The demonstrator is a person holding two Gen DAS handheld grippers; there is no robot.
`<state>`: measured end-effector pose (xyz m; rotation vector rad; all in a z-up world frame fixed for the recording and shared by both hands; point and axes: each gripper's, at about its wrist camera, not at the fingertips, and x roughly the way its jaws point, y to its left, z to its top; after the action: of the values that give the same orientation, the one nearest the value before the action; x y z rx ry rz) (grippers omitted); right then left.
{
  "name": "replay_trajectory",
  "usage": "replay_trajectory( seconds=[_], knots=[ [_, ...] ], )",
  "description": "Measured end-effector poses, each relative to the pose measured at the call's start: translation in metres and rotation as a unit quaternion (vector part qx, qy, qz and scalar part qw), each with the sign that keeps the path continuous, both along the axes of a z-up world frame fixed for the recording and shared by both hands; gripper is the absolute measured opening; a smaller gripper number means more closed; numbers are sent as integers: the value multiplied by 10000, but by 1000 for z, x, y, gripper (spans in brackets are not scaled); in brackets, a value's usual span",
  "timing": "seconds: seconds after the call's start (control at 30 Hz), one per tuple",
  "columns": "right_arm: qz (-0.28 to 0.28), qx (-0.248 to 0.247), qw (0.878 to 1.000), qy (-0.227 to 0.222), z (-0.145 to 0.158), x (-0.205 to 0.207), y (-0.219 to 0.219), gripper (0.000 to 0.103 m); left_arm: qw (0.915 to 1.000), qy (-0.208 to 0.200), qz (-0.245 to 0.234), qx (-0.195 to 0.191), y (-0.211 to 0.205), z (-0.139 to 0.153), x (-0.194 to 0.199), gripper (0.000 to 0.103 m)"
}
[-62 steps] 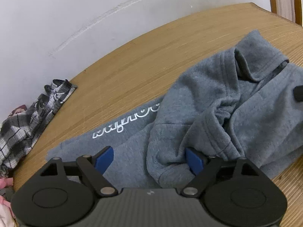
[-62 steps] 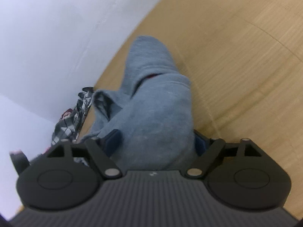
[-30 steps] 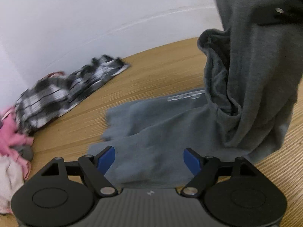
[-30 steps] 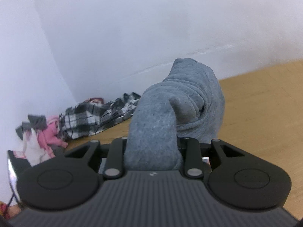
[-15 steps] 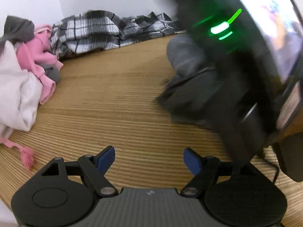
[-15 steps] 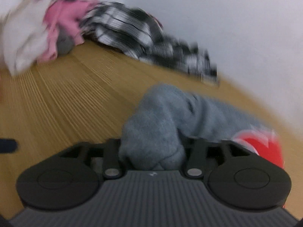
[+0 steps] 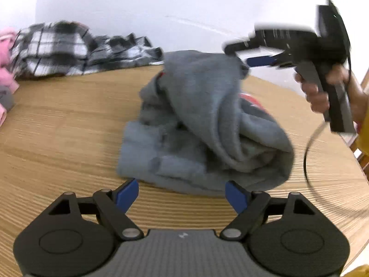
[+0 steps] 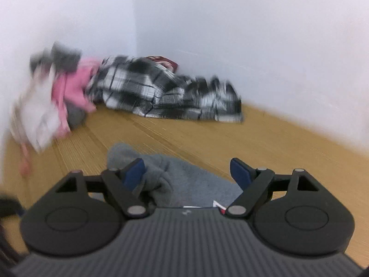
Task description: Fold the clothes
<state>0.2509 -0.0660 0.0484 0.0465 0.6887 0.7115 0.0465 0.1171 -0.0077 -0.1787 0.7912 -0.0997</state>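
A grey sweatshirt lies bunched in a heap on the wooden table, with a red-and-white patch showing at its right side. My left gripper is open just in front of the heap's near edge and holds nothing. A hand holds my right gripper above the heap's far right, at the raised peak of the cloth. In the right wrist view the right gripper is open. The grey sweatshirt lies under it and brushes the left finger.
A black-and-white plaid shirt lies against the white wall at the back, also seen as the plaid shirt. Pink clothes and a white garment are piled in the left corner. A black cable hangs from the right gripper.
The right gripper, shut on the sweatshirt half a second ago, has opened and let it go. The sweatshirt now sits in a heap. Both views have swung and are blurred.
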Motion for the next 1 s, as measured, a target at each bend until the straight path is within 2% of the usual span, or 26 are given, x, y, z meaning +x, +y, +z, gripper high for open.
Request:
replay_trajectory(
  seconds=[0.03, 0.07, 0.1, 0.2, 0.27, 0.3, 0.33, 0.4, 0.43, 0.5, 0.53, 0.57, 0.6, 0.67, 0.7, 0.73, 0.8, 0.87, 0.97, 1.0],
  knots=[
    [126, 523, 9971, 534, 0, 12, -10, 85, 10000, -26, -51, 70, -7, 1, 0, 85],
    [449, 884, 9921, 765, 0, 12, -10, 84, 9999, -11, -89, 146, -24, -2, -1, 85],
    [836, 1107, 9871, 794, -1, 9, -7, 83, 9998, 62, -73, 195, -30, -4, 1, 85],
    [1312, 845, 9857, 641, -11, -12, 22, 85, 9992, 248, 29, 300, -42, -9, 7, 83],
    [1991, 952, 9719, 815, -13, -26, 39, 82, 9992, 179, 47, 357, -47, -2, 7, 82],
    [2245, 1038, 9663, 721, -9, -32, 42, 82, 9992, 100, 46, 383, -49, 3, 7, 82],
    [2277, 1016, 9675, 410, -2, -37, 39, 82, 9994, -28, 37, 352, -51, 9, 5, 83],
    [1897, 623, 9793, -321, 9, -32, 28, 83, 9995, -198, 93, 217, -53, 21, 7, 84],
    [1511, 329, 9864, -556, 10, -19, 20, 83, 9996, -203, 151, 121, -53, 23, 9, 84],
    [599, -389, 9943, -791, 4, 17, 4, 83, 9993, 46, 351, -154, -49, 17, 18, 85],
    [242, -853, 9928, -804, -5, 38, -2, 83, 9982, 227, 476, -291, -46, 12, 27, 85],
    [-22, -1329, 9888, -681, -19, 63, -8, 83, 9964, 424, 675, -293, -43, 3, 36, 84],
    [-117, -1656, 9854, -378, -35, 86, -13, 84, 9938, 621, 875, -294, -40, -6, 46, 84],
    [24, -1684, 9799, 1066, -72, 123, -28, 82, 9885, 903, 1142, -417, -29, -21, 59, 84],
    [131, -1550, 9717, 1778, -89, 132, -35, 75, 9850, 1003, 1309, -502, -23, -27, 62, 84],
    [251, -1357, 9676, 2113, -97, 127, -42, 72, 9822, 1081, 1419, -591, -15, -32, 64, 84],
    [487, -1024, 9676, 2255, -101, 104, -55, 70, 9798, 1165, 1533, -542, -3, -37, 67, 84],
    [692, -920, 9644, 2380, -95, 68, -68, 69, 9828, 1088, 1471, -265, 7, -38, 70, 84],
    [610, -908, 9676, 2276, -90, 18, -83, 70, 9852, 982, 1405, 35, 26, -37, 80, 84],
    [564, -909, 9691, 2222, -89, 1, -88, 71, 9857, 990, 1358, 79, 31, -36, 86, 81]
  ],
)
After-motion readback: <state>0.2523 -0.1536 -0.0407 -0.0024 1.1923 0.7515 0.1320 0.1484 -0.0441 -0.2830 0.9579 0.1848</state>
